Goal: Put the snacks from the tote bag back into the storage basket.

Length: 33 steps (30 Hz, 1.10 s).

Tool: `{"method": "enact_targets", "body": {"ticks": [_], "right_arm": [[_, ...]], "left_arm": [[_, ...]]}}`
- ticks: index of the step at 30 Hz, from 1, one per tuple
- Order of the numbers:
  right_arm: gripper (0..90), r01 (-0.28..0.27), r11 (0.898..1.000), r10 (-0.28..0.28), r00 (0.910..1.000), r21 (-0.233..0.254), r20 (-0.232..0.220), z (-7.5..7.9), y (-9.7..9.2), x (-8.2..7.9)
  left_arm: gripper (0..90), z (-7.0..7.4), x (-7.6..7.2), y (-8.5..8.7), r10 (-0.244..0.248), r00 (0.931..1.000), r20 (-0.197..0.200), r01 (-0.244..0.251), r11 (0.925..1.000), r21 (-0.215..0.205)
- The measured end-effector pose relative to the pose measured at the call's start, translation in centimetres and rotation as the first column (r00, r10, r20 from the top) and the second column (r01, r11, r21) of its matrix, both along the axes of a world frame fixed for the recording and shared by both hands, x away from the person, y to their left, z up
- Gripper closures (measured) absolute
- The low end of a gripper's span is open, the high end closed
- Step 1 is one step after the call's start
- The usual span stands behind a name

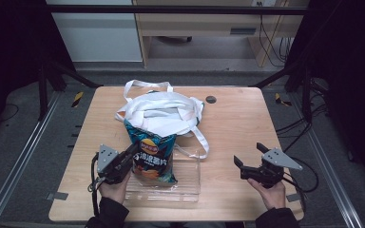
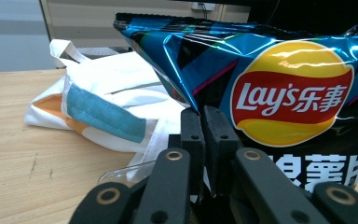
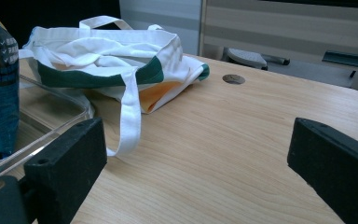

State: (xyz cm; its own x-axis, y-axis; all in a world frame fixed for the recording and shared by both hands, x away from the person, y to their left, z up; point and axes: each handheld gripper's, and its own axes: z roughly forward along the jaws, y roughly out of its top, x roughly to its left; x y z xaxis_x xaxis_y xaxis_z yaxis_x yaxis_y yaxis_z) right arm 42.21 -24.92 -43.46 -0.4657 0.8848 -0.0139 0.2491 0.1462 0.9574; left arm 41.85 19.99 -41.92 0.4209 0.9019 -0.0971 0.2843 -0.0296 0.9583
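A blue Lay's chip bag [image 1: 152,156] stands upright in a clear plastic tray [image 1: 190,176] near the table's front edge. My left gripper [image 1: 134,151] reaches it from the left. In the left gripper view the two jaws stand almost together at the gripper's tip [image 2: 203,114], pinched on the left edge of the chip bag [image 2: 289,93]. My right gripper [image 1: 248,152] hovers at the front right of the table, open, with nothing between its jaws [image 3: 196,144]. A white tote bag [image 1: 161,111] with green and orange trim lies just behind the tray.
The tote bag [image 3: 102,60] trails a strap over the wood toward the tray's rim [image 3: 51,107]. A round cable hole [image 1: 211,99] sits in the table [image 1: 247,118] behind it. Bare wood spreads across the right half. Metal frame rails run along both sides of the table.
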Motion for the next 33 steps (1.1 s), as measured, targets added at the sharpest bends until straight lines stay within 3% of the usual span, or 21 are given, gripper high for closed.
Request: {"method": "enact_targets", "body": {"ticks": [12, 19, 26, 33], "right_arm": [[4.9, 0.0, 1.0, 0.0, 1.0, 0.004, 0.007, 0.1, -0.1, 0.0], [4.9, -0.005, 1.0, 0.005, 0.9999, 0.009, 0.009, 0.1, -0.1, -0.1], [4.9, -0.005, 1.0, 0.004, 1.0, 0.013, 0.009, 0.2, -0.2, -0.1], [4.9, -0.004, 1.0, 0.004, 0.9999, 0.014, 0.01, 0.2, -0.2, -0.2]], "left_arm": [[74.0, 0.2, -0.2, 0.5, -0.011, 0.9999, 0.007, 0.011, 0.9999, 0.002], [64.6, 0.8, -0.6, 1.1, -0.043, 0.9989, 0.02, 0.043, 0.999, 0.006], [56.9, 1.3, -1.5, 2.3, -0.054, 0.9973, 0.05, 0.052, 0.9971, 0.055], [50.0, 1.4, -1.9, 4.1, -0.054, 0.9977, 0.041, 0.051, 0.9967, 0.063]]}}
